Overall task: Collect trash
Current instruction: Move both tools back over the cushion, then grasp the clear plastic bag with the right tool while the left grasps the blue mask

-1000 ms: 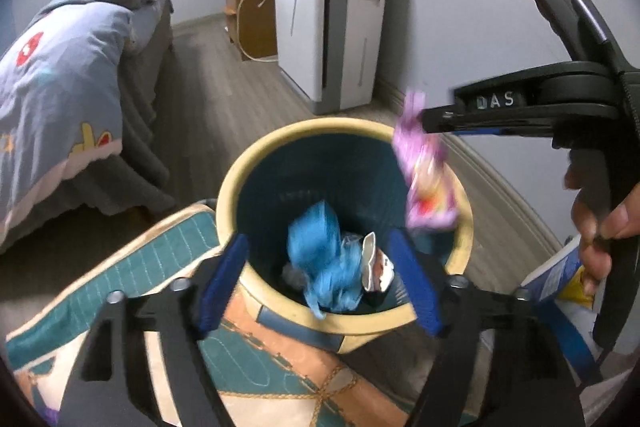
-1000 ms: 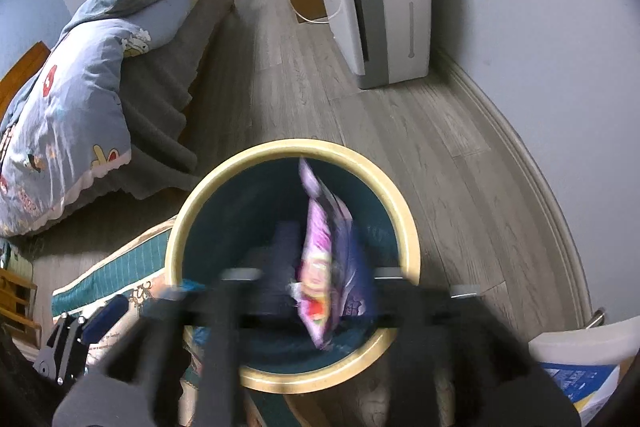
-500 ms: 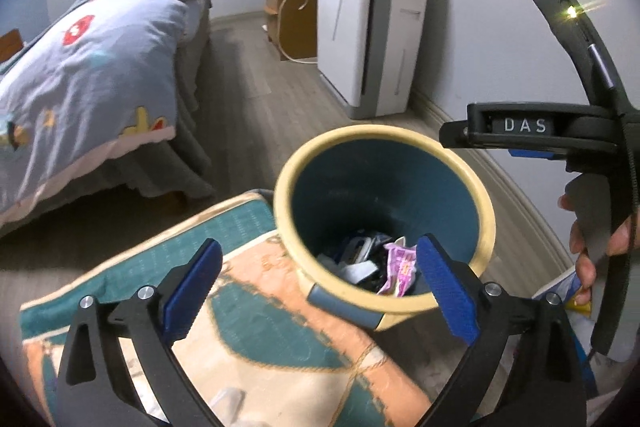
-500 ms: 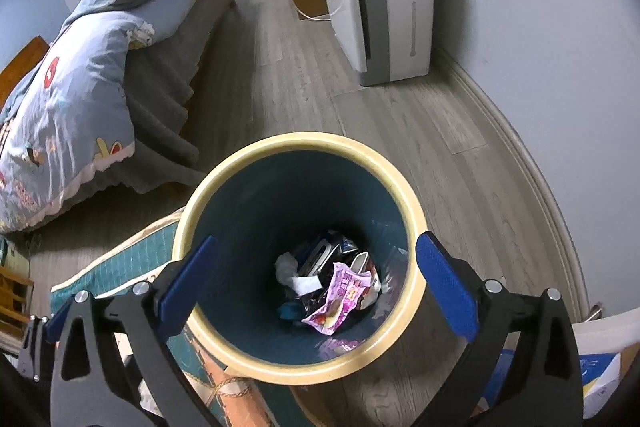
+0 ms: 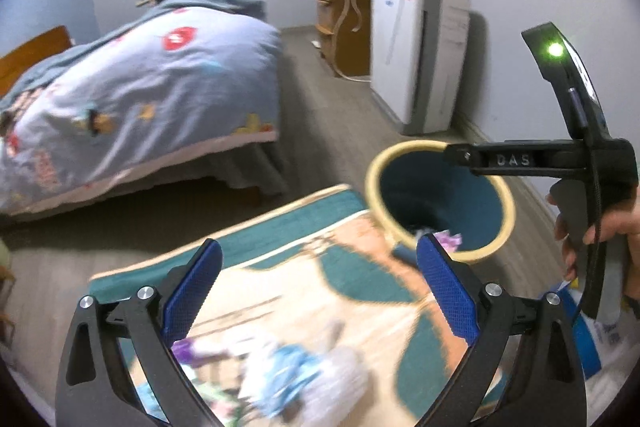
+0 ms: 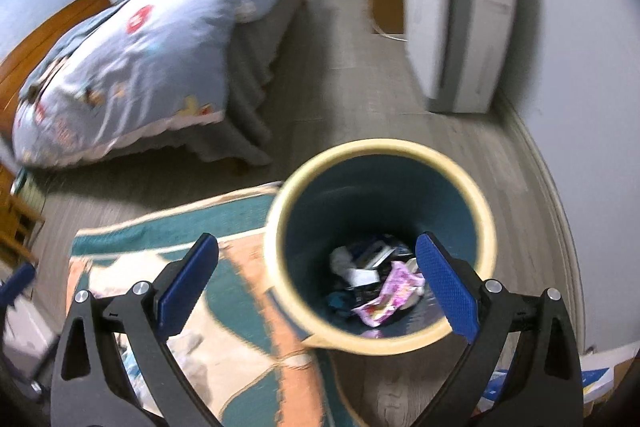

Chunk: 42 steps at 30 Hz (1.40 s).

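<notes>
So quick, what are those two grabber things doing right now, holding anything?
Left gripper: open, holding nothing.
Right gripper: open, holding nothing, fingers above the bin.

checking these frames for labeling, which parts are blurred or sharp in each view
Left wrist view: the left tongs are sharp, while the rug and the litter on it smear badly; the bed is softly blurred, and a green light glares. Right wrist view: the right tongs are crisp, the bin rim smears sideways, and the purple wrapper stays readable.
</notes>
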Each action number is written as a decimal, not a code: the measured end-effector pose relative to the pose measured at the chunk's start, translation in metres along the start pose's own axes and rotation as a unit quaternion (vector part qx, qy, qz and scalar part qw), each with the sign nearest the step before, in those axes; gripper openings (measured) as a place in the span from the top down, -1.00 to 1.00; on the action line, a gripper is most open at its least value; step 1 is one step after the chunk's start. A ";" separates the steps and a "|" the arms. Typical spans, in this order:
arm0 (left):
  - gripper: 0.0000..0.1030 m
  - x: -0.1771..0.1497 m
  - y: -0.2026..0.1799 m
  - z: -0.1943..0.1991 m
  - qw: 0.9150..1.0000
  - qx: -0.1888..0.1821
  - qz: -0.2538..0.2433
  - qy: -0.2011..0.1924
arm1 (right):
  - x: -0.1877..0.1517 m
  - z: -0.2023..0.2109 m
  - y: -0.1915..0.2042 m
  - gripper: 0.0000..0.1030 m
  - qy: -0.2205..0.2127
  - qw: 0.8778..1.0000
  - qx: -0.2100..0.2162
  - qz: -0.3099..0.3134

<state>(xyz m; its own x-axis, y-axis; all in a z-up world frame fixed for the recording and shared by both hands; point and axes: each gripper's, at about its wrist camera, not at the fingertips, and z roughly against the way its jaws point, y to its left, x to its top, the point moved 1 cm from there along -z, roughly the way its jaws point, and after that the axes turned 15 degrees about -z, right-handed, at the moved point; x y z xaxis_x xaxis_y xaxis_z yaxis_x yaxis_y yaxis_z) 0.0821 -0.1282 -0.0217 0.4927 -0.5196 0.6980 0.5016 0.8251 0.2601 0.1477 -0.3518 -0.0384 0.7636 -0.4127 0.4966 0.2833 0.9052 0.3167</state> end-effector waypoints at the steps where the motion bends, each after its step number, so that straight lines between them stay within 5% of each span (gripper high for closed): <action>1: -0.88 -0.005 0.007 0.005 1.000 0.007 0.002 0.003 | -0.004 0.000 0.007 -0.89 0.004 1.000 0.005 0.008; 9: -0.89 -0.068 0.071 0.056 0.995 0.075 0.056 0.034 | -0.054 0.001 0.081 -0.89 0.049 0.994 0.021 0.091; 16: -0.89 -0.118 0.102 0.065 0.987 0.112 0.097 0.068 | -0.101 -0.004 0.113 -0.89 0.082 0.994 0.007 0.077; 20: -0.89 -0.143 0.111 0.053 0.981 0.103 0.131 0.099 | -0.123 -0.010 0.113 -0.89 0.098 0.994 -0.003 0.053; 28: -0.89 -0.148 0.098 0.032 0.985 0.094 0.082 0.120 | -0.155 -0.033 0.092 -0.89 0.137 0.990 -0.029 0.000; 37: -0.89 -0.158 0.100 0.021 0.984 0.083 0.087 0.135 | -0.183 -0.055 0.104 -0.88 0.167 0.985 -0.029 0.018; 39: -0.89 -0.159 0.101 0.021 0.984 0.080 0.091 0.134 | -0.187 -0.060 0.105 -0.72 0.179 0.983 -0.026 0.013; 41: -0.89 -0.159 0.102 0.020 0.983 0.079 0.093 0.134 | -0.189 -0.065 0.103 0.02 0.201 0.979 -0.018 -0.001; 42: -0.89 -0.159 0.102 0.019 0.983 0.078 0.094 0.134 | -0.190 -0.067 0.102 0.12 0.212 0.977 -0.008 -0.012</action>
<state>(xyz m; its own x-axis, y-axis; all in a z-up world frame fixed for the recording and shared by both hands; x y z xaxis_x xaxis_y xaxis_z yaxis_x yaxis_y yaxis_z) 0.0414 0.0431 -0.0929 0.7463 -0.3772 0.5484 0.2785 0.9253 0.2575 0.0699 -0.1743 -0.1544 0.9277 -0.3572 0.1080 0.3102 0.8991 0.3089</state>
